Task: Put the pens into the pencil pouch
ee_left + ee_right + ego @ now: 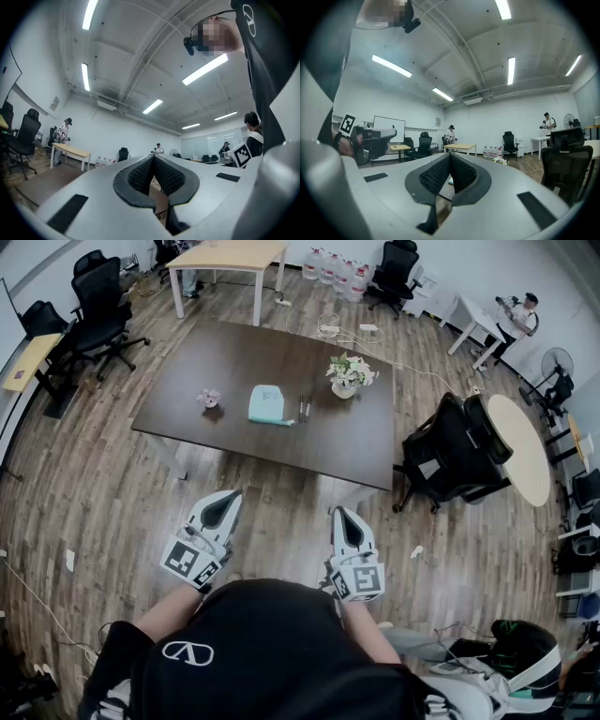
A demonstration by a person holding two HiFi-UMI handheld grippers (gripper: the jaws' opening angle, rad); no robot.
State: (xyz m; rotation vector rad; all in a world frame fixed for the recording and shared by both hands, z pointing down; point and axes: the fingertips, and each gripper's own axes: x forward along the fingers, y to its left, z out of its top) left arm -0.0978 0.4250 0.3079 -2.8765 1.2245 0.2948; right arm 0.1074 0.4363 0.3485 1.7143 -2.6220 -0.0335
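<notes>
Left gripper (221, 509) closed, right gripper (344, 524) closed — both level, held near chest

A: Count on the dark brown rectangular table (187, 423)?
B: One pale teal flat fabric pouch (267, 404). Two slim dark pens (305, 409). One white vase of pale flowers (349, 374). One small pink flower ornament (209, 397).
A: Tools?
B: Two white plastic two-jaw units: left gripper (225, 496), right gripper (341, 513).
A: Rest of the room?
B: One light wooden table (230, 254), one white table (469, 320), one round beige table (523, 451). Black office chairs (101, 296): at least five. One standing fan (555, 367). Clear water jugs (333, 266): a row, too small to count.
</notes>
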